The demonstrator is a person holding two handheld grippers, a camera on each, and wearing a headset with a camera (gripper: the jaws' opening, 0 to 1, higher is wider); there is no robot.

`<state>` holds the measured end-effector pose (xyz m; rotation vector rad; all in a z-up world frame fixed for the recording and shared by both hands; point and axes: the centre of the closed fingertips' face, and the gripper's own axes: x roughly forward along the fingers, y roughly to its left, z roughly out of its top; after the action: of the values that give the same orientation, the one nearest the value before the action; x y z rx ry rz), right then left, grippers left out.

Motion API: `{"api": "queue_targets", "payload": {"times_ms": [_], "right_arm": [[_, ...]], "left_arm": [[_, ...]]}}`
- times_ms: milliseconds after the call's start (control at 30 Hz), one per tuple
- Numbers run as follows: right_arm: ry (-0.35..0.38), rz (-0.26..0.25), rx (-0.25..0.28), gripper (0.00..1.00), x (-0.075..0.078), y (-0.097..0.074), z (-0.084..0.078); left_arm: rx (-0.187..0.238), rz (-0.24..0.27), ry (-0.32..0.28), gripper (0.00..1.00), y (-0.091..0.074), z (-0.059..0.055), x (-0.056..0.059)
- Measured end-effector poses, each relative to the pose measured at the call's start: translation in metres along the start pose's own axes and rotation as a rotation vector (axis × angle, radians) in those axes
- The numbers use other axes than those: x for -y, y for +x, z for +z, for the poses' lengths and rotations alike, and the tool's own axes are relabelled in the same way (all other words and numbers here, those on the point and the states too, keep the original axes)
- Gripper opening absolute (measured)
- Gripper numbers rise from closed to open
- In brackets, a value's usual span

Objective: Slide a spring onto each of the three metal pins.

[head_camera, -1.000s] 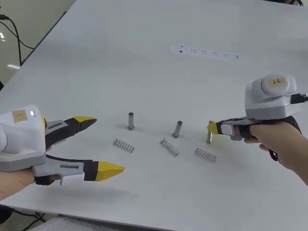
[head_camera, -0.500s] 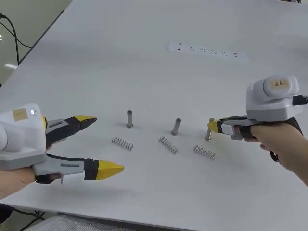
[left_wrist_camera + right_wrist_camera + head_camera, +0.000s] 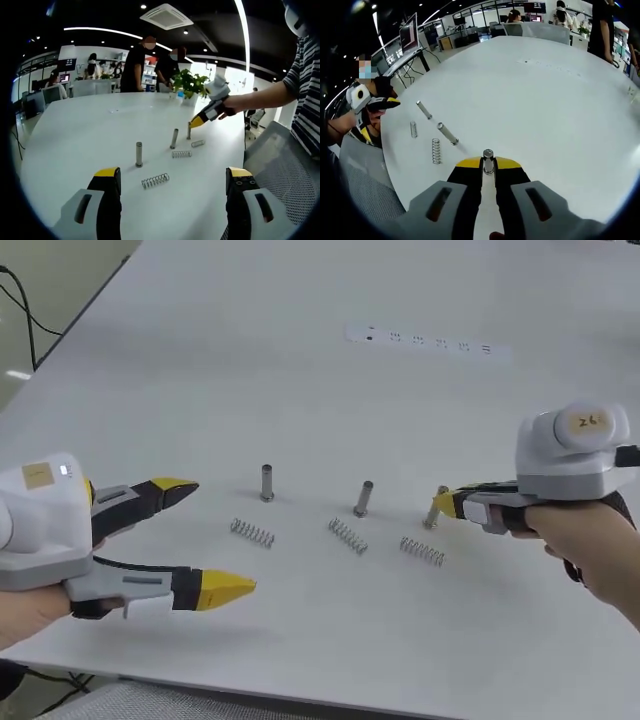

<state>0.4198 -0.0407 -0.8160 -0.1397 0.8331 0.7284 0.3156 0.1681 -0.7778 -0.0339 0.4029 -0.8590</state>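
Three short metal pins stand in a row on the white table: the left pin, the middle pin and the right pin. A spring lies in front of each: the left spring, the middle spring, the right spring. My right gripper is shut on the right pin near its top. My left gripper hovers wide open with nothing in it, left of the row, facing the left pin and left spring.
A white power strip lies far back on the table. The table's near edge runs just below the grippers. Several people and a potted plant are beyond the table's far end.
Only the head camera has shifted a little. Both grippers, the pins and the springs stand as before.
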Motion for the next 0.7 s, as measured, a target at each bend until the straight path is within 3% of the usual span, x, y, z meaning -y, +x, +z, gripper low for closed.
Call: {"api": "queue_targets", "payload": {"times_ms": [333,700], "right_arm": [[-0.046,-0.019,-0.007,0.11,-0.003,-0.0033,-0.0044],[-0.036,-0.013,-0.005,0.13,-0.0055,-0.0048,-0.0062]], "left_arm": [[0.005,0.002,-0.001,0.86,-0.0011,0.0011,-0.0007],[0.007,0.0,-0.003,0.86,-0.0024,0.0007,0.0011]]}}
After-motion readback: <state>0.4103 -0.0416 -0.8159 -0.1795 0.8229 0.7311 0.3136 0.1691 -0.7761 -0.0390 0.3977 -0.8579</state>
